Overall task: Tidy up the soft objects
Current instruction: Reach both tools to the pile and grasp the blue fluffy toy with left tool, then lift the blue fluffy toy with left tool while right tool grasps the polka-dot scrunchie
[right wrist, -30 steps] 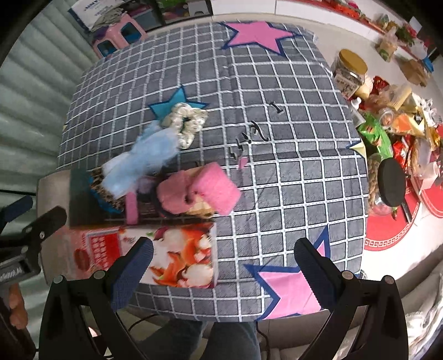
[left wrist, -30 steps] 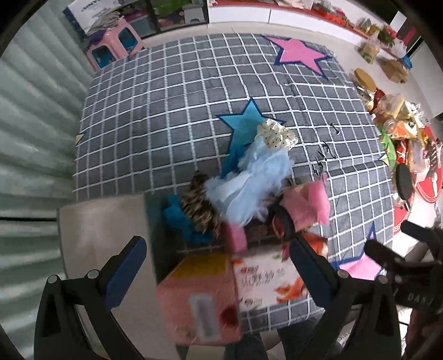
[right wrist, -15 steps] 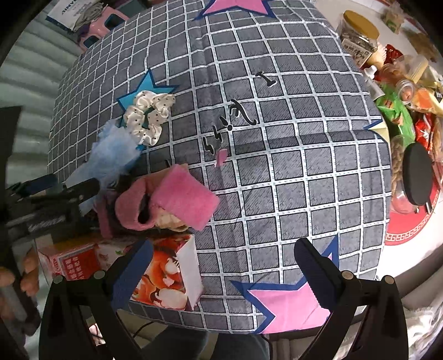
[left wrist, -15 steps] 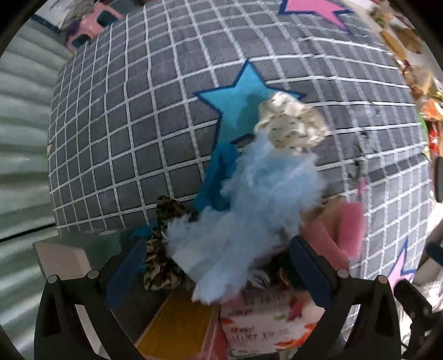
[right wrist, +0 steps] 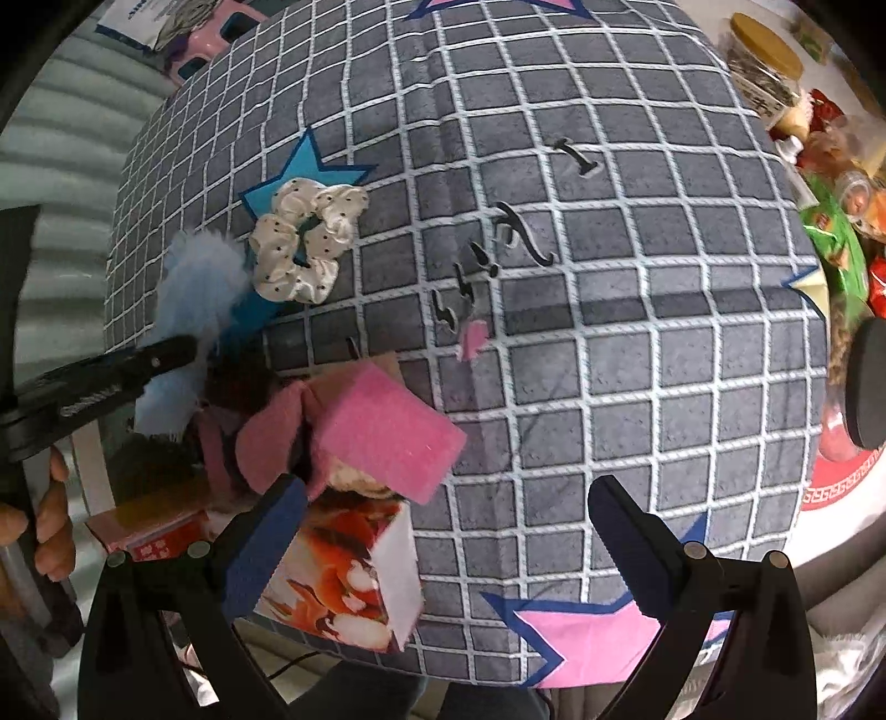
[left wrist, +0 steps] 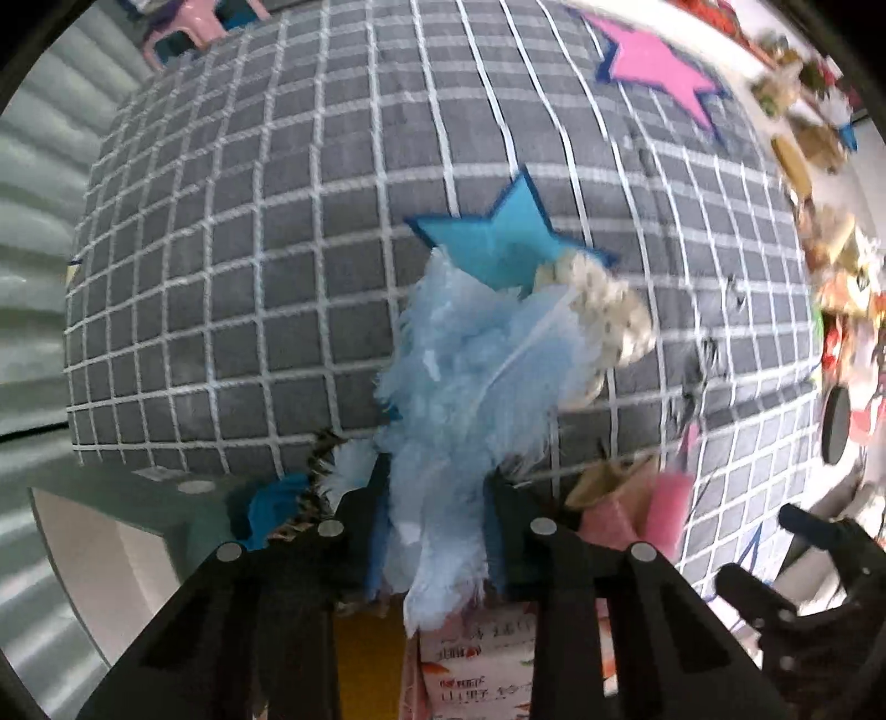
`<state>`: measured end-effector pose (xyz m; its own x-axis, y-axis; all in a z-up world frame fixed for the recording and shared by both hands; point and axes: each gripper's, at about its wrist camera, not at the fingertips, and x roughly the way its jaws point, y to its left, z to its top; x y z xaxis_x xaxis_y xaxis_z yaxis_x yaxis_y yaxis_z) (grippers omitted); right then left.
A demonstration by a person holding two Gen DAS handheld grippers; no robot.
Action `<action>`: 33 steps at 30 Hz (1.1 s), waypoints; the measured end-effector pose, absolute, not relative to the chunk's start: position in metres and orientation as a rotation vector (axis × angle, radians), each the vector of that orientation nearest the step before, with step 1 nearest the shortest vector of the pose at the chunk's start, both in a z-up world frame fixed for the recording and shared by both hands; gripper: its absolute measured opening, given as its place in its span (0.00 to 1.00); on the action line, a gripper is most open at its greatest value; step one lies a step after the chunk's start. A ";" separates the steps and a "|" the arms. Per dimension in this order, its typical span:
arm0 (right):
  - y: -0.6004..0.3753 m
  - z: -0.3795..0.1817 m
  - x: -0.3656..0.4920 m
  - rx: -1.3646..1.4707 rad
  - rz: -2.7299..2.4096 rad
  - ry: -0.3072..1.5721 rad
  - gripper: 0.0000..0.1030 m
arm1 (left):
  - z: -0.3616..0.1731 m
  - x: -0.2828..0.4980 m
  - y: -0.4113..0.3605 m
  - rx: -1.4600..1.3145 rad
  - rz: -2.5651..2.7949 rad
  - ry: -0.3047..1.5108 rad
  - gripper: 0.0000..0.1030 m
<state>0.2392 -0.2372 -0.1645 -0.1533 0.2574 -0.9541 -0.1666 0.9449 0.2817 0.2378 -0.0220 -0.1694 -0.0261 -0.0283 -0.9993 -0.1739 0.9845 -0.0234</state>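
Note:
A light blue feathery piece (left wrist: 470,376) stands out of a printed carton (left wrist: 476,664) full of soft things. My left gripper (left wrist: 437,498) points straight down over it. Its jaws are closing and the pads press the feathers from both sides. In the right wrist view the same left gripper (right wrist: 177,349) shows side-on at the feathery piece (right wrist: 194,288). A white dotted scrunchie (right wrist: 304,243) lies on the cloth beside it. My right gripper (right wrist: 443,548) hangs open over the carton's corner (right wrist: 343,576), just below a pink sponge (right wrist: 387,432) and touching nothing.
A grey checked cloth with stars (right wrist: 609,387) covers the table. Black hair clips (right wrist: 526,243) and a small pink scrap (right wrist: 473,338) lie mid-cloth. Jars and snack packets (right wrist: 830,210) crowd the right edge. A pink stool (left wrist: 194,22) stands beyond. A hand (right wrist: 50,526) holds the left gripper.
The left gripper came down onto the blue feathery piece and its jaws closed around it. The right gripper sank closer to the pink sponge and stayed open.

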 end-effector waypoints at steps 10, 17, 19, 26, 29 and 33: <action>-0.185 -0.175 0.281 0.001 0.434 1.658 0.99 | -0.141 0.251 0.011 -0.286 0.221 1.524 0.31; -0.141 -0.197 0.310 -0.022 0.447 1.638 0.99 | -0.127 0.240 0.035 -0.334 0.280 1.487 0.31; -0.129 -0.208 0.314 -0.038 0.446 1.643 0.99 | -0.129 0.242 0.028 -0.341 0.288 1.477 0.31; -0.103 -0.232 0.309 -0.123 0.450 1.657 0.82 | -0.125 0.239 0.026 -0.365 0.314 1.458 0.31; -0.099 -0.233 0.309 -0.098 0.470 1.655 0.55 | -0.123 0.237 0.027 -0.370 0.319 1.452 0.31; -0.105 -0.226 0.311 -0.068 0.507 1.632 0.33 | -0.118 0.235 0.026 -0.380 0.321 1.433 0.31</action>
